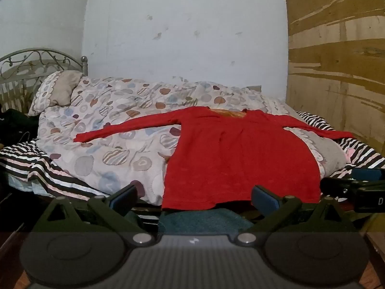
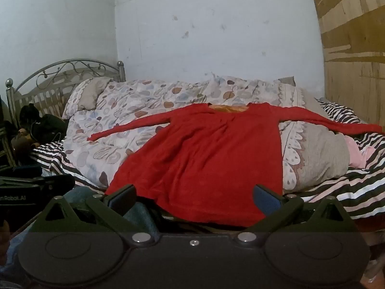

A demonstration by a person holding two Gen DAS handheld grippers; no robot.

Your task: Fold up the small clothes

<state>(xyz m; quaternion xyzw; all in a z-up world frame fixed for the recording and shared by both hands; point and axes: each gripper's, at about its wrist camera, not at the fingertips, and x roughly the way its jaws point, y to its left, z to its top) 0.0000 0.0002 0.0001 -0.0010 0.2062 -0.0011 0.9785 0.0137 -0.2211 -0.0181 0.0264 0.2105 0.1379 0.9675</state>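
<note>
A: Entry. Red long-sleeved top point(image 1: 240, 154) lies spread flat, front up, on the patterned duvet point(image 1: 108, 125), centre of the left wrist frame. Both sleeves are stretched out sideways: one reaches toward the left of the frame, the other toward the right edge over the striped sheet point(image 1: 361, 149). Hem hangs just over the near edge of the bed, bottom centre.

B: Grippers?

A: Left gripper point(image 1: 192, 198) has its jaws spread wide, nothing between them, and sits just short of the hem. Right gripper point(image 2: 195, 198) is the same in its own view: fingers released, empty, hem directly ahead. In the left wrist frame the right gripper's dark body also shows at the lower right edge, beside the garment and not touching it.

B: So which step?

A: My reading: the very start. The top point(image 2: 204, 154) is laid out but no fold is in it; no sleeve is turned in and the body is not doubled.

B: Next move calls for?

A: Probably a pinch on a sleeve or a side edge, then carrying it across the body. The duvet underneath is lumpy, so a gripper will need to catch only the red fabric and not the bedding. The far sleeve ends look like a long reach from here.

B: Anything unclear?

A: An orange patch point(image 2: 228, 108) shows at the neckline, upper centre; lining or another garment, I cannot tell.
</note>
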